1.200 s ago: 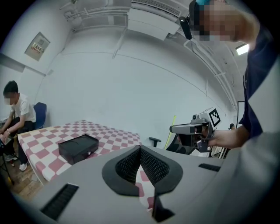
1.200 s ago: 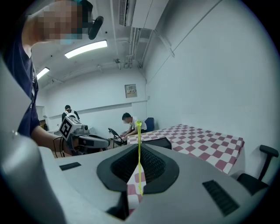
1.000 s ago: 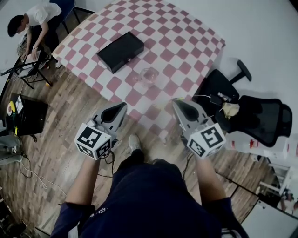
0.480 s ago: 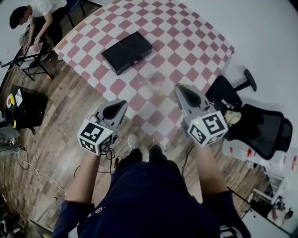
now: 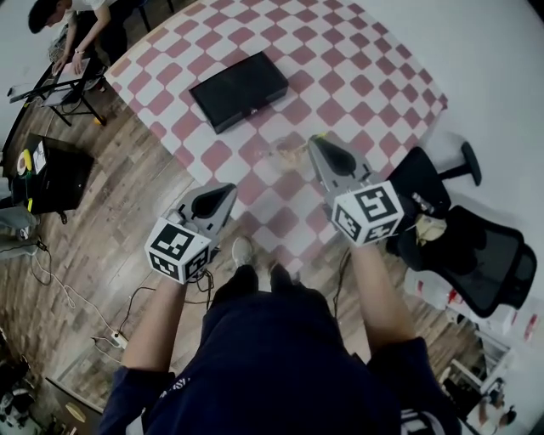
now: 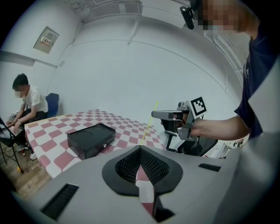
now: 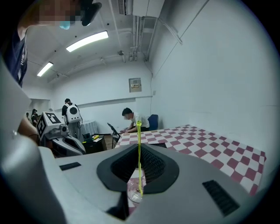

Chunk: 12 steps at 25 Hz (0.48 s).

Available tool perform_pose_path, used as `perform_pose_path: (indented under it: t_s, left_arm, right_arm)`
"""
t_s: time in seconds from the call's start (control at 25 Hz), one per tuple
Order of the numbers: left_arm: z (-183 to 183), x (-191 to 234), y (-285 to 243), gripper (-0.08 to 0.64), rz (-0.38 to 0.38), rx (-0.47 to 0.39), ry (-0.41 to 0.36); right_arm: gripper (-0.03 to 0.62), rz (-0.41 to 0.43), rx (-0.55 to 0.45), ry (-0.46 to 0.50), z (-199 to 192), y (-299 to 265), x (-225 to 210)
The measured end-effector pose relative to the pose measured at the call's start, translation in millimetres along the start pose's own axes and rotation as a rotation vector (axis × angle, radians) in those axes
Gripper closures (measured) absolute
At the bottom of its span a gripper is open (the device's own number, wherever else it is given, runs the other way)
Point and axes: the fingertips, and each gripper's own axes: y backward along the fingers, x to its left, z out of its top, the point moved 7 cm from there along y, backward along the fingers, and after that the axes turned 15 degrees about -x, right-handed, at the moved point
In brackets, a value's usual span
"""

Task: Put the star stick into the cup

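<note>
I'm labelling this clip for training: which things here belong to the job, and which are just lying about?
In the job: star stick, held by the right gripper; clear cup on the checkered table.
Lying about: black box; office chair; seated person.

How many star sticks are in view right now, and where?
1. The stick is clamped in the right gripper, with its lower end at the cup. No other shows; the closed black box might hide more.
</note>
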Motion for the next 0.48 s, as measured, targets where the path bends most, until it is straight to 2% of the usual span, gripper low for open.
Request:
perform_pose_path:
  t_s: [0.48]
  left_arm:
    - [-9, -9, -15, 0.529, 0.046, 0.019, 0.014]
  right_arm:
    - [0.566, 0.045, 0.113, -0.092, -54, -19, -23]
